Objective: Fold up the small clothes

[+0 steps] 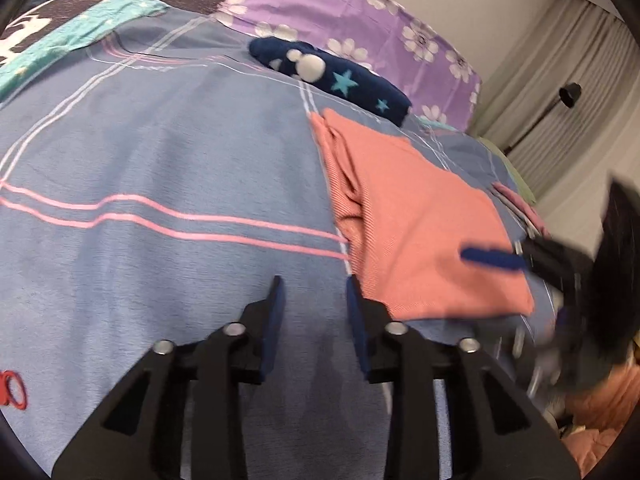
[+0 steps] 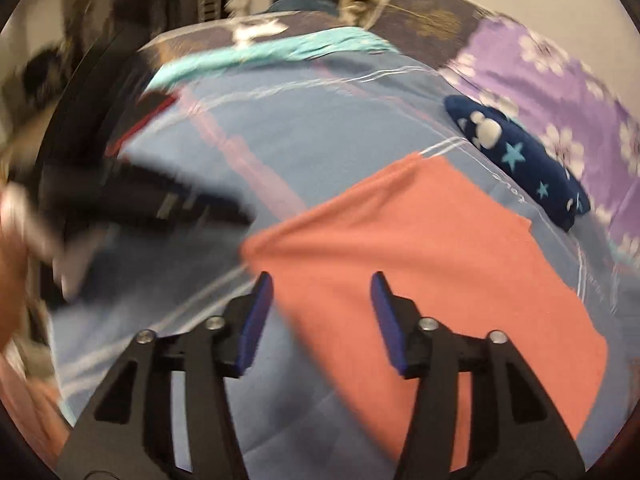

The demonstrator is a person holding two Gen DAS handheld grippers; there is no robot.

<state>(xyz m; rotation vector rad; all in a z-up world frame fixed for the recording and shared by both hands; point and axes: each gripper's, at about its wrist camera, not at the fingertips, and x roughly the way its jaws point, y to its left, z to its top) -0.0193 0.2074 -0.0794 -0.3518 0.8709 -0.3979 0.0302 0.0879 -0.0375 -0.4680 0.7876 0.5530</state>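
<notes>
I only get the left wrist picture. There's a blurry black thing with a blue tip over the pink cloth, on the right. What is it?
Observer: The right gripper; its own camera shows both blue fingers spread apart, nothing pinched between them.
Operator: Where's the cloth?
Observer: The pink cloth lies flat on the blue bed cover, below that gap.
Operator: Anything beyond the bed?
Observer: Dark furniture at the far left, too blurred to name.
</notes>
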